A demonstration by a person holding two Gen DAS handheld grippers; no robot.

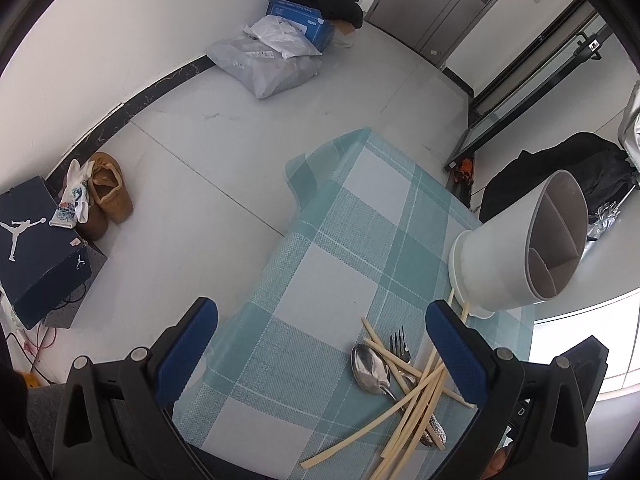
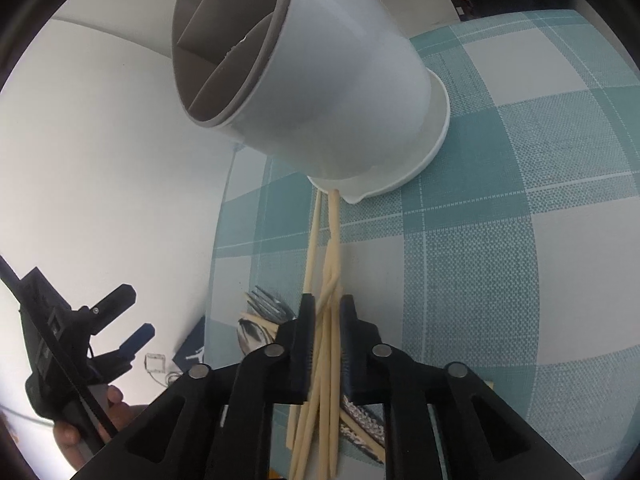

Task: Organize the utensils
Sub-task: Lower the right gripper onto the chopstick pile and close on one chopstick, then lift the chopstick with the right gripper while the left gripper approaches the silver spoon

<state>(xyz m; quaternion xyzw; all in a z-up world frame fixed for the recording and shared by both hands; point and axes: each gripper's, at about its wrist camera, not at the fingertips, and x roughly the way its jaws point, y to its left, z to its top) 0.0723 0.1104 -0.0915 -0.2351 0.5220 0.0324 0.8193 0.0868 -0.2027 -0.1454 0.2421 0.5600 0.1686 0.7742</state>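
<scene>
Right gripper [image 2: 325, 316]: my fingers sit narrowly spread around a bundle of pale chopsticks [image 2: 328, 344]. I cannot tell whether the pads actually press on them or only straddle them. If I lift now with a loose bite, the sticks could fan out and drop.

Chopstick tips: two of them run forward and end under the lip of the holder's saucer [image 2: 400, 176]. Pulling the bundle back or up could lever that saucer (the holder looks tall enough to tip).

Left gripper [image 1: 320, 344]: spread wide and holding nothing, hovering over the near corner of the checked tablecloth [image 1: 352, 216].

Pile beside it: spoon [image 1: 370, 368] and fork [image 1: 400, 346] lie crossed with the chopsticks, so a snagged stick may drag the metal pieces toward the table edge.

Utensil holder [image 2: 320, 80]: white, with grey dividers inside and no utensils that I can see. It stands near the table's edge, so a nudge could send it off.

Floor beyond: a shoe box [image 1: 36, 240] and brown shoes [image 1: 106, 192], well apart from the work.
</scene>
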